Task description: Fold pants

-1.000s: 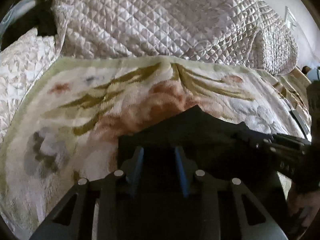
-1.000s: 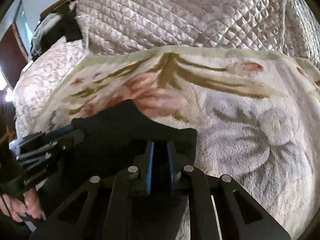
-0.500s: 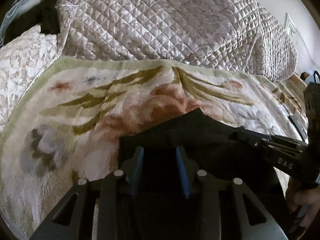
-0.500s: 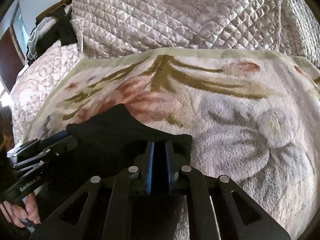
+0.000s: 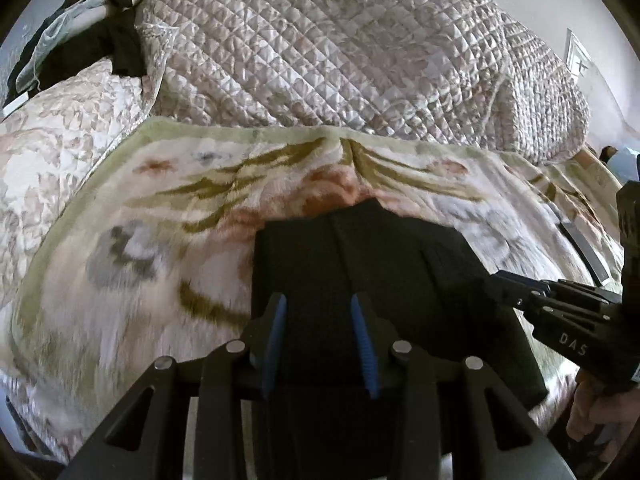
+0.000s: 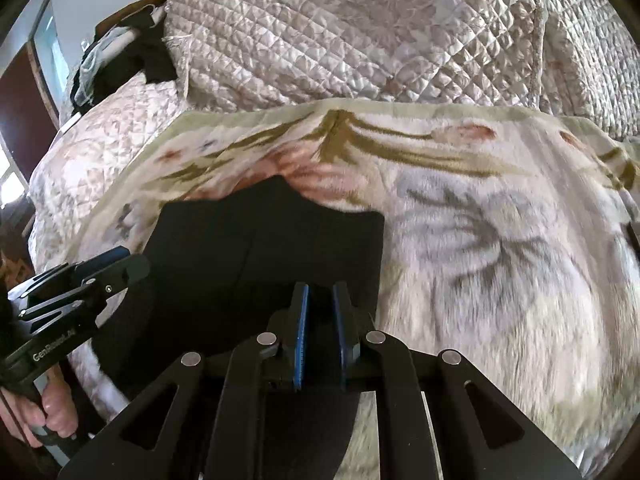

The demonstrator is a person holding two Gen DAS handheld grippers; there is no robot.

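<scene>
Black pants (image 5: 360, 260) lie spread on a floral fleece blanket (image 5: 140, 280), their far edge rising to a point at the middle. My left gripper (image 5: 318, 304) holds the near edge, with black cloth filling the gap between its blue pads. In the right wrist view the same pants (image 6: 260, 248) run forward from my right gripper (image 6: 320, 292), whose pads are nearly together with a fold of the cloth pinched between them. Each gripper shows in the other's view: the right gripper (image 5: 496, 284) at the pants' right side, the left gripper (image 6: 128, 264) at their left side.
A quilted pale bedspread (image 5: 340, 60) is heaped behind the blanket. Dark clothes (image 5: 112, 44) hang over a rail at the back left. A person's hand (image 5: 600, 416) grips the right tool's handle, and another hand (image 6: 52, 404) holds the left one. The blanket (image 6: 500, 260) stretches to the right of the pants.
Both grippers have drawn back toward the near side of the bed, taking the pants' edge with them. The cloth now lies longer and flatter in front of them.
</scene>
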